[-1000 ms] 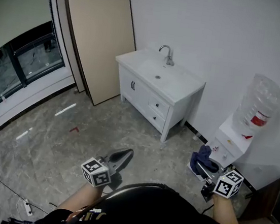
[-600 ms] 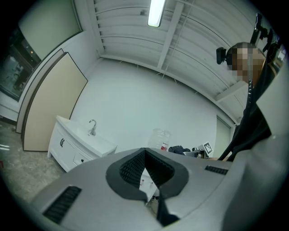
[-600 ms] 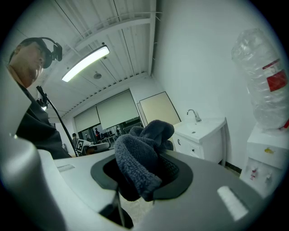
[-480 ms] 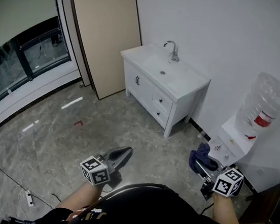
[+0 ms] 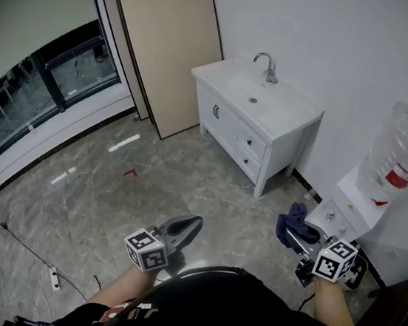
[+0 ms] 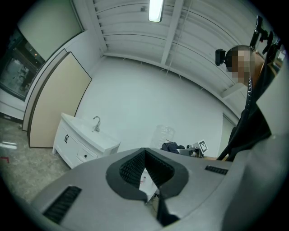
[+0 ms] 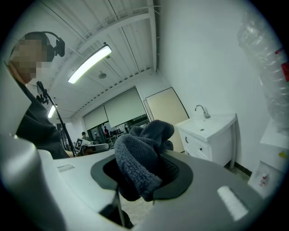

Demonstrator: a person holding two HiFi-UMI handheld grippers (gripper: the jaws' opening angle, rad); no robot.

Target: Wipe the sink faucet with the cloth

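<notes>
A chrome faucet [image 5: 265,64] stands at the back of a white sink cabinet [image 5: 269,122] against the far wall; the faucet [image 6: 96,122] also shows small in the left gripper view and the faucet [image 7: 202,110] in the right gripper view. My right gripper [image 5: 293,236] is shut on a dark blue cloth [image 5: 293,224], which bunches up between the jaws as the cloth [image 7: 143,153] in its own view. My left gripper [image 5: 182,229] is shut and holds nothing. Both grippers are held low in front of the person, well short of the sink.
A water dispenser [image 5: 354,208] with a clear bottle [image 5: 403,151] stands right of the sink, close to my right gripper. A tan board [image 5: 168,42] leans on the wall left of the sink. Windows [image 5: 49,93] line the left side. A cable and power strip [image 5: 53,277] lie on the floor.
The view has shifted: the sink, board and dispenser now sit further right in the head view. Both grippers have edged slightly right and kept their states.
</notes>
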